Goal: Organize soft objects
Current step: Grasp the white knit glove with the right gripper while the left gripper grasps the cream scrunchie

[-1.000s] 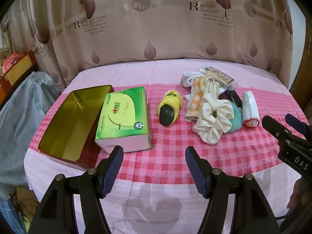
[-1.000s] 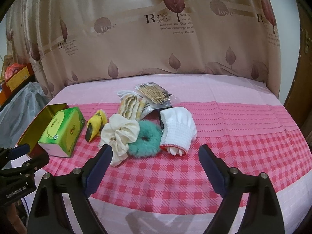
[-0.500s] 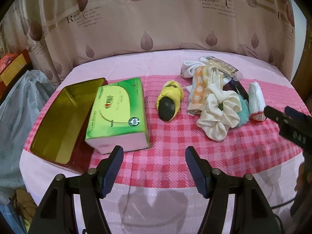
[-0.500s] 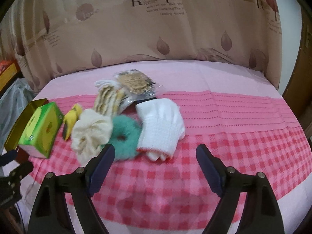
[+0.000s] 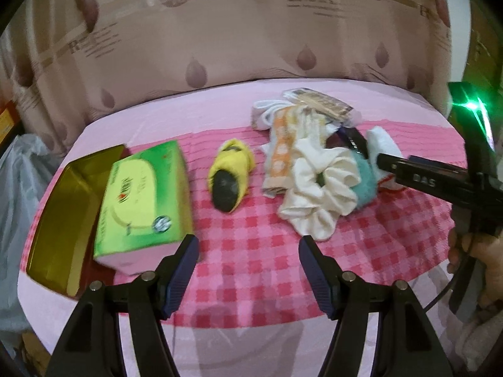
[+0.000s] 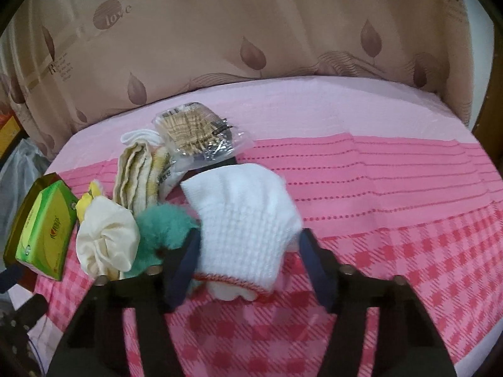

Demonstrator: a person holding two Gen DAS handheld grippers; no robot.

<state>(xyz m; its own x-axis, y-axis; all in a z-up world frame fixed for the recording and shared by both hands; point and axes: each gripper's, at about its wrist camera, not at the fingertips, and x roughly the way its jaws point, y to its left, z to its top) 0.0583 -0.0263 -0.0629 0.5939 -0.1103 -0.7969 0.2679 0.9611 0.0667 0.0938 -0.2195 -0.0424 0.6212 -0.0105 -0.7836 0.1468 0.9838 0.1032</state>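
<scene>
A pile of soft things lies on the pink checked cloth (image 5: 251, 238). In it are a white knitted glove (image 6: 245, 213), a teal fluffy scrunchie (image 6: 163, 229), a cream scrunchie (image 6: 107, 242) and a striped folded towel (image 6: 135, 176). My right gripper (image 6: 248, 238) straddles the glove; its jaws are closing and the pads touch the glove's two sides. A yellow plush toy with a dark face (image 5: 231, 172) lies alone left of the pile. My left gripper (image 5: 248, 248) hovers open over bare cloth in front of the toy, holding nothing.
An open gold tin (image 5: 63, 213) sits at the left edge with a green tissue box (image 5: 144, 198) beside it. A clear packet (image 6: 198, 135) lies behind the pile. A curtain hangs behind the table. A hand (image 5: 481, 257) grips the right tool.
The right gripper moved forward and down onto the white glove, and its jaws narrowed around it. The left gripper crept forward and lower, still open.
</scene>
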